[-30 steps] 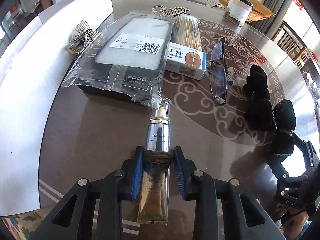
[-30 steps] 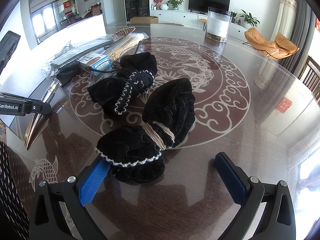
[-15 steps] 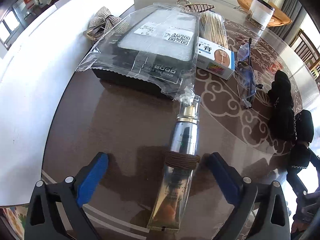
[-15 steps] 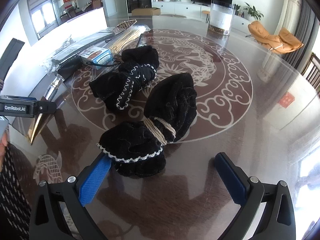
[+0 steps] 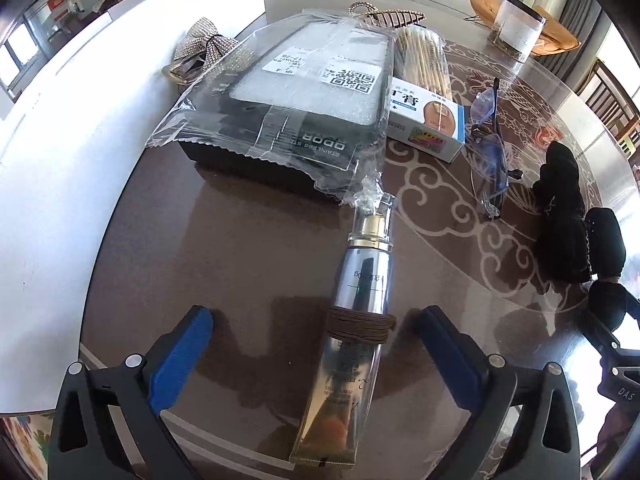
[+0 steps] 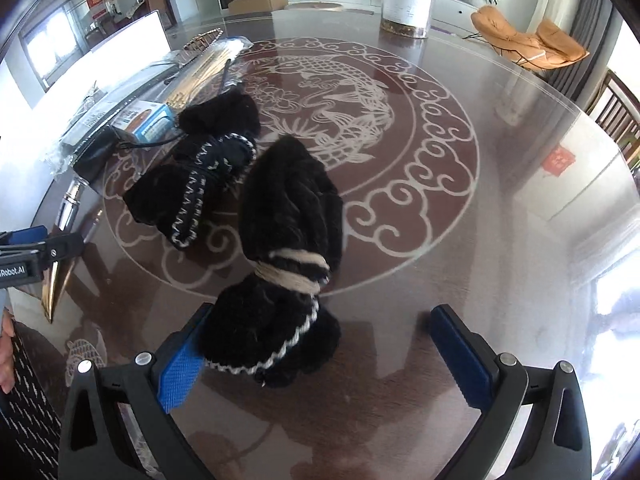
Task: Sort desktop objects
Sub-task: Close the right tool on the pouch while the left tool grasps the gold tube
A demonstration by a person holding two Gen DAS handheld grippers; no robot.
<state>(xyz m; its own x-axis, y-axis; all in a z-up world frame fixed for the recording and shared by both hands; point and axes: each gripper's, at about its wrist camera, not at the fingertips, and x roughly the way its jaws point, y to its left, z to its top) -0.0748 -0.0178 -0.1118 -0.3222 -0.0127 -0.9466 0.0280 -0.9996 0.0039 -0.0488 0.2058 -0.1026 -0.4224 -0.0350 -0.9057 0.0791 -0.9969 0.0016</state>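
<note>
A silver and gold cosmetic tube (image 5: 360, 292) with a brown band around its middle lies on the dark glass table, its clear cap towards the bagged box. My left gripper (image 5: 316, 344) stands wide open around the tube, with both blue pads well clear of it. In the right wrist view, a black velvet bundle (image 6: 288, 216) tied with cream string lies between the jaws of my right gripper (image 6: 320, 360), which is open. Its left pad is close beside the bundle's lower end and its right pad is far off. A second black bundle (image 6: 200, 184) lies just behind.
A black box in a clear plastic bag (image 5: 304, 92), a chopstick pack (image 5: 424, 60), a small white-blue box (image 5: 428, 120), glasses (image 5: 488, 152) and a rhinestone bow (image 5: 208, 48) lie beyond the tube. A clear jar (image 6: 406, 0) stands at the table's far side. A white panel (image 5: 60, 160) borders the table's left.
My left gripper has gone from shut on the tube to wide open, leaving the tube lying on the table. My right gripper has moved in over the tied black bundle.
</note>
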